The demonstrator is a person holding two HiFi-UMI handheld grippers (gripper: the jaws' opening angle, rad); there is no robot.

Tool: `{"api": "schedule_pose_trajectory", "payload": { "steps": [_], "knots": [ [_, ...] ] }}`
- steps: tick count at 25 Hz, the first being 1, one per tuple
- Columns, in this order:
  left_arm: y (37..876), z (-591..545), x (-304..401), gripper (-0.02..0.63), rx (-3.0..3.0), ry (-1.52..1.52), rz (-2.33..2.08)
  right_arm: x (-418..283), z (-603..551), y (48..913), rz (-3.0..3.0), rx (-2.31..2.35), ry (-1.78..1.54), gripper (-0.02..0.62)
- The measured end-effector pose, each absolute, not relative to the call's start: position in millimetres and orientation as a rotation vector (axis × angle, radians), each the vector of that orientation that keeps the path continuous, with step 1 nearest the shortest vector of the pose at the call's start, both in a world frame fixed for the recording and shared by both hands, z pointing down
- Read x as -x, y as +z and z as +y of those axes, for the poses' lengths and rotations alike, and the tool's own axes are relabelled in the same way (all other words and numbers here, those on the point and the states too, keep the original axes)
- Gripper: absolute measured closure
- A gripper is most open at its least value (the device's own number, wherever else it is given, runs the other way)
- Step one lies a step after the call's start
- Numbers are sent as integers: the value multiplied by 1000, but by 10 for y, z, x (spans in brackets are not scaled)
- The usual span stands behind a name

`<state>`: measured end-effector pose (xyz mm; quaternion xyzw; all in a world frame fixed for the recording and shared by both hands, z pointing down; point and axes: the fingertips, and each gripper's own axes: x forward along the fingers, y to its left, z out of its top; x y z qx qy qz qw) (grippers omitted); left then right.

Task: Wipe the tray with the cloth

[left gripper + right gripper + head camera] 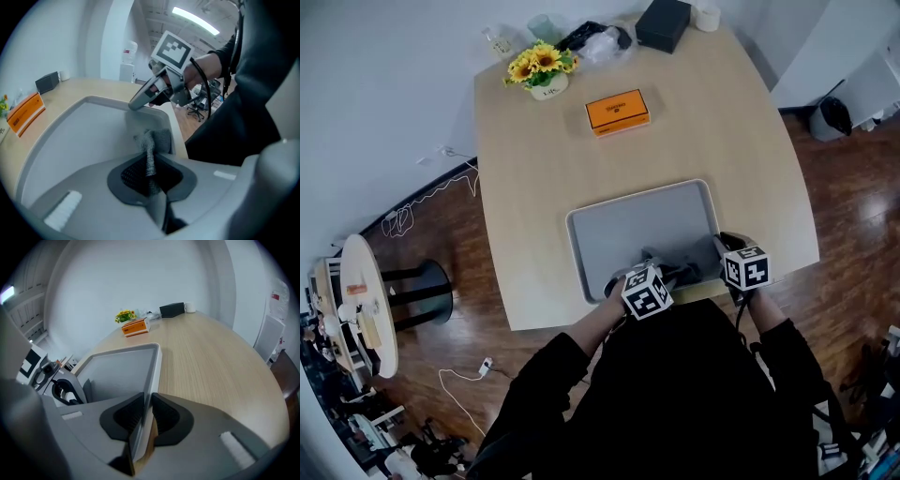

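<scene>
**Cloth** [152,140]: grey and bunched. It lies inside the tray at the near edge, toward the near right corner. One fold is drawn up out of the bunch.

**Tray** [637,220]: grey and rectangular, with a raised rim and rounded corners. It sits flat on the table at the edge closest to you. Apart from the cloth, its floor is bare.

**Left gripper** [151,165]: your jaws are fully together, with the raised fold of cloth pinched between the dark pads. The gripper is low over the near part of the tray and points across it toward your other hand.

**Right gripper** [147,401]: your jaws are closed partway onto the tray's right-hand rim near the near right corner. The thin wall stands upright between the two pads, one pad inside the tray and one outside. Nothing else is between them.

**Table** [694,122]: pale wood with a rounded outline. The tray takes up its near end.

**Orange box** [618,112]: flat, lying past the tray's far edge and well apart from it.

**Pot of sunflowers** [544,69]: upright at the far left of the table, beyond the orange box.

**Black box** [664,23]: at the far end of the table.

**White cup** [706,14]: just beside the black box, on its right.

**Floor** [853,216]: dark wood boards around the table.
</scene>
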<state>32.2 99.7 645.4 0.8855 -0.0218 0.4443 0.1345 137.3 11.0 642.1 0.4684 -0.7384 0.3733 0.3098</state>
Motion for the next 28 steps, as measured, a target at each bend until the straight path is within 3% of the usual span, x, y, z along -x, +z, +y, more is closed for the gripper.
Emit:
{"api": "schedule_pose_trajectory", "payload": {
  "steps": [13,18,28],
  "knots": [
    [6450,-1031,-135,600,-2523,1338,-545,-1333,101,6424,-1958,-1251,1002,535],
    [6428,-903,-274,600,-2518,1307,-582,-1355,110,6426,-1969,-1249,1011,534],
    [6453,610,-814,600,-2607,1376,-136,-1337,109,6440,-1974,-1256,1000,532]
  ]
}}
